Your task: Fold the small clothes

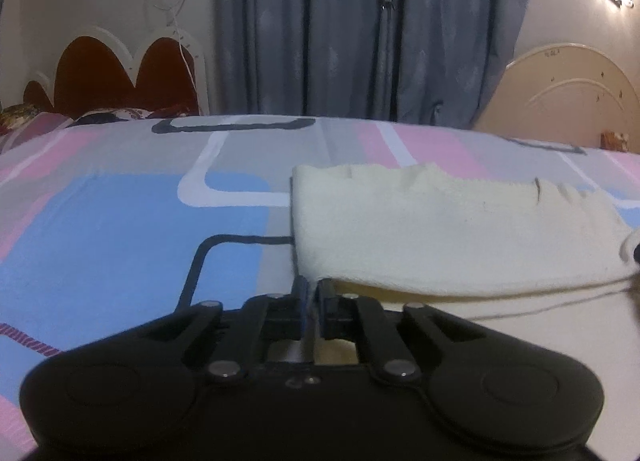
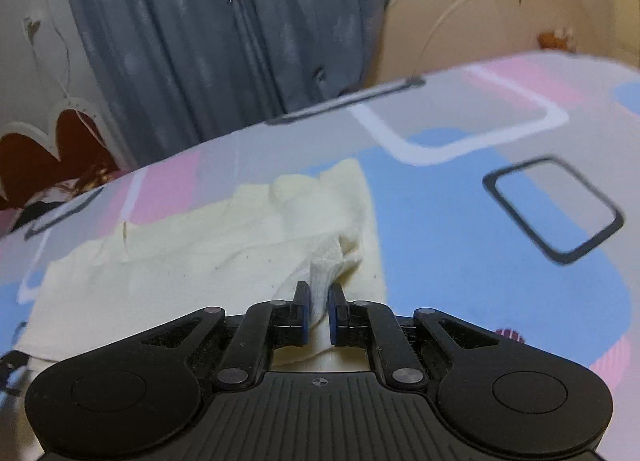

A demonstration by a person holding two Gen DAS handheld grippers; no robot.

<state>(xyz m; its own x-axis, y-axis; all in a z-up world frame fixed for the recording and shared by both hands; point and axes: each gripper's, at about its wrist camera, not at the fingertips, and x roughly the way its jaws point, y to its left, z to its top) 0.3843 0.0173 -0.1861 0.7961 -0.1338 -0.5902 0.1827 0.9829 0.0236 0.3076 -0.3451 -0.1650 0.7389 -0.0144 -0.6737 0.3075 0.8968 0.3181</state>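
A small cream garment [image 1: 448, 233] lies on a bed sheet [image 1: 120, 229] patterned in blue, pink and grey. My left gripper [image 1: 313, 289] is shut on the garment's near left corner, and the folded cloth stretches away to the right. In the right wrist view the same cream garment [image 2: 192, 261] lies spread to the left. My right gripper [image 2: 319, 295] is shut on a bunched ridge of the cloth at its right edge, lifted slightly off the sheet [image 2: 460, 245].
Grey-blue curtains [image 1: 360, 29] hang behind the bed. A red headboard [image 1: 120, 73] stands at the back left and a cream headboard [image 1: 568, 101] at the back right. A thin dark cable [image 1: 540, 303] lies near the garment's front edge.
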